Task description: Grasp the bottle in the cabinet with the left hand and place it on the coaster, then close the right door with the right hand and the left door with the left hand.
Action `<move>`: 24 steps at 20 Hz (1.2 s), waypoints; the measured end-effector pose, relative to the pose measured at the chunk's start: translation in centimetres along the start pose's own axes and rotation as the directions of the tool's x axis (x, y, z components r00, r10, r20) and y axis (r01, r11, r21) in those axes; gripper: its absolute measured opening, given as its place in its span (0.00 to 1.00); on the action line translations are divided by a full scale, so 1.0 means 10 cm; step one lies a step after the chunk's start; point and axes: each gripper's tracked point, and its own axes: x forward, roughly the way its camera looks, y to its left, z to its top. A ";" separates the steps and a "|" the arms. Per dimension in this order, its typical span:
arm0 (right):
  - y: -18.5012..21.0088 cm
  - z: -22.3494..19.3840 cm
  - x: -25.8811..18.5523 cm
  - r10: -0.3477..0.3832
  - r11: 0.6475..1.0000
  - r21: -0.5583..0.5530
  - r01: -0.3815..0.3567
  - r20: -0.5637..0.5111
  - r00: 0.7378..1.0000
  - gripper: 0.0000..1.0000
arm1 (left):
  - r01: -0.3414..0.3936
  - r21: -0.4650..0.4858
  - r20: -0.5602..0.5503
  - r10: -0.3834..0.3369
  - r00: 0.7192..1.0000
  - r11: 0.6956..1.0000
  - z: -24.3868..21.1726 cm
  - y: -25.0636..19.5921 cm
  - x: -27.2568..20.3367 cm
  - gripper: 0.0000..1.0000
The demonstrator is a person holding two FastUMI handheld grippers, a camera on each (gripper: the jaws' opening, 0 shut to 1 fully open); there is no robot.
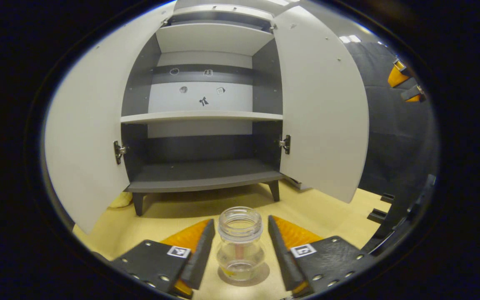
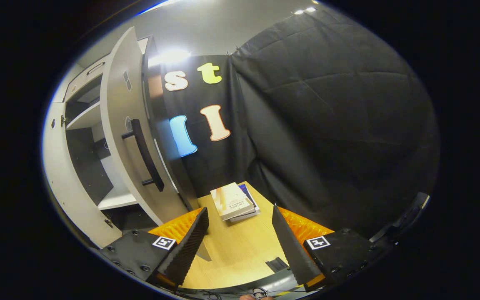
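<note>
While the left gripper [image 1: 240, 254] stood spread, its fingers clear of either side, the bottle [image 1: 240, 243] sat between them on the coaster [image 1: 261, 275]. It looked light, stiff and slick (clear, lidless), best taken at the body below the neck. Beyond lay the yellow tabletop [image 1: 173, 208], then the cabinet [image 1: 200, 116], both doors open. The right gripper [image 2: 240, 250] hung released.

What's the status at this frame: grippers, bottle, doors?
Left gripper open, fingers apart from bottle, which stands on coaster. Right gripper open, empty, near right door. Both cabinet doors open; left door unobstructed.
</note>
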 end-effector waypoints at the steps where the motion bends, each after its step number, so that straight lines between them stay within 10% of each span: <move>1: 0.00 -0.01 -0.02 0.004 1.000 -0.001 -0.004 0.002 1.000 0.98 | 0.005 -0.004 -0.005 -0.005 1.000 1.000 0.01 0.00 -0.04 0.81; 2: 0.00 -0.01 -0.03 0.005 1.000 -0.004 -0.005 0.006 1.000 0.96 | 0.019 -0.007 -0.002 -0.019 1.000 1.000 0.08 -0.02 -0.09 0.97; 24: 0.41 0.65 0.38 0.189 0.977 -0.122 -0.174 0.128 0.974 0.98 | -0.324 -0.080 0.145 0.333 0.932 0.943 2.73 0.88 -2.06 0.95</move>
